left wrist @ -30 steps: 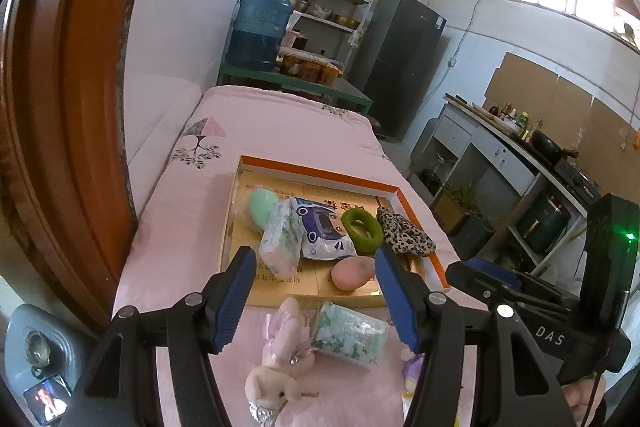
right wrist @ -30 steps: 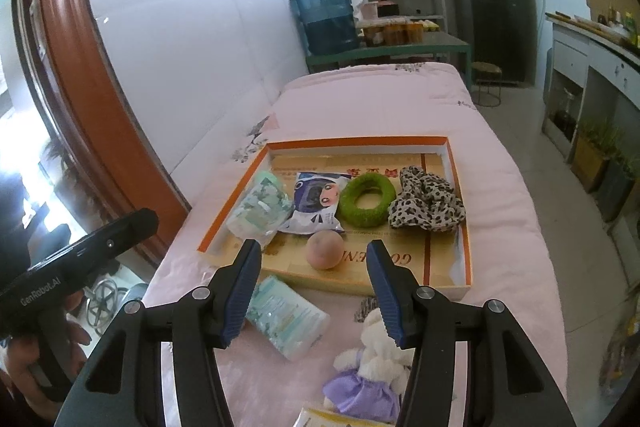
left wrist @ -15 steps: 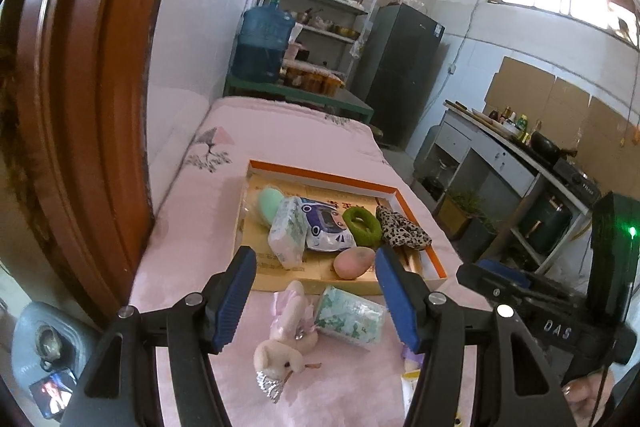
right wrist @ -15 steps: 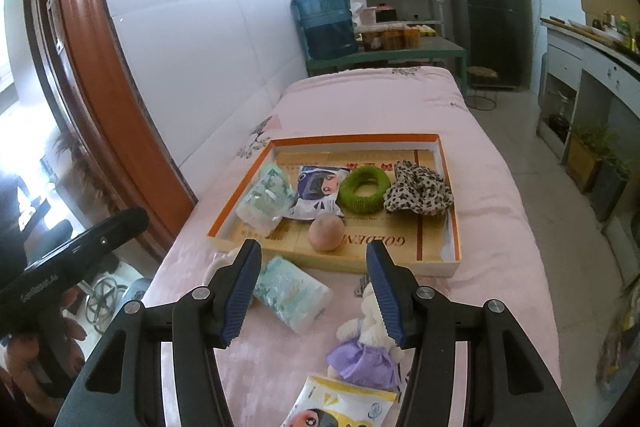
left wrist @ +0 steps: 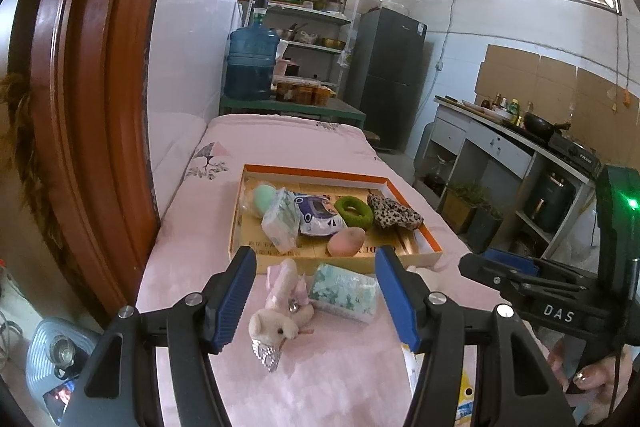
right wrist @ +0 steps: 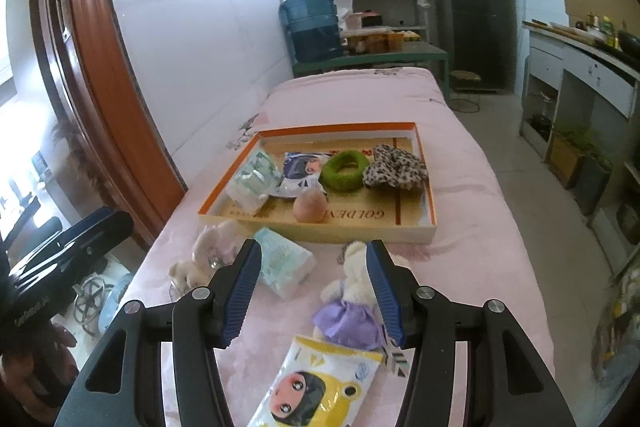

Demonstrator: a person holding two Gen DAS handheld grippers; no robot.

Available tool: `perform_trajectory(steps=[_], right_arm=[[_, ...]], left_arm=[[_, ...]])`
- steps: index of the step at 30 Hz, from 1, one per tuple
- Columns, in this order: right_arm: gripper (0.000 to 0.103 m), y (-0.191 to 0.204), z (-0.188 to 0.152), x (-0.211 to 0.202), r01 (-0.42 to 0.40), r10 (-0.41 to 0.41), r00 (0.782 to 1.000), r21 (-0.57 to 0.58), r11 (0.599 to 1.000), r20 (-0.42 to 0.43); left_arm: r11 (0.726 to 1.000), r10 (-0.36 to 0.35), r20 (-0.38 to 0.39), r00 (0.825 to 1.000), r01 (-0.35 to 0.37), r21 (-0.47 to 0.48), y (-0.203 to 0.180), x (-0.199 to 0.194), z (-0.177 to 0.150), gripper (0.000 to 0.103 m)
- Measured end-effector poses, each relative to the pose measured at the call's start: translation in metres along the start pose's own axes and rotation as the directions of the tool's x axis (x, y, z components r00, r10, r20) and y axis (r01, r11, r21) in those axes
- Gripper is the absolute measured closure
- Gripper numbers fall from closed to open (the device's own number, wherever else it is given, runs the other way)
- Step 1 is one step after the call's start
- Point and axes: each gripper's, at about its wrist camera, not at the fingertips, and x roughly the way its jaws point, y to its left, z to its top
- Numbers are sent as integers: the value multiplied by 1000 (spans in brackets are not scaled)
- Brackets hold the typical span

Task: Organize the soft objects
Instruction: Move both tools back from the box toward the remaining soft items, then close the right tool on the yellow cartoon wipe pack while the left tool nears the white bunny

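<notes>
While both tongs gape empty, the right hides the white plush partly.

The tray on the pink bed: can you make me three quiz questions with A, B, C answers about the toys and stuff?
1. Where is the green ring?
A. inside the tray
B. on the floor
C. in a gripper

2. What colour is the dress of the white plush doll?
A. red
B. purple
C. black

3. How is the right gripper?
A. shut on the doll
B. shut on a packet
C. open, holding nothing

Answers:
1 A, the ring lies in the tray between the blue cartoon packet and the leopard scrunchie.
2 B, its skirt is purple.
3 C, the blue fingers stand wide apart above the bed.
</notes>
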Motion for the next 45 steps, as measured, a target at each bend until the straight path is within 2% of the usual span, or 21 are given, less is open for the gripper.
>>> perform_trajectory(steps=[5,13,17,26,45], right_arm=[[47,-8,-26,-4,4,-3,1000,39,999,-15],[47,-22,-70,6,36,-27,994,84,996,-106],[47,-25,-83,8,35,-23,992,98,995,-125],[47,-24,-92,14,26,-10,991,114,993,-137],[47,-30,-105,31,22,4,984,145,989,-178]], left_arm=[[1000,-7,-7,1000,7,-6,-2,-2,-14,42],[1000,-10,-36,999,9,-18,0,0,-35,42],[1000,-9,-42,999,8,-16,0,-1,-45,42],[1000,5,-51,999,-5,2,-2,-2,-62,42],[1000,13,-81,997,-13,7,-2,7,-67,42]])
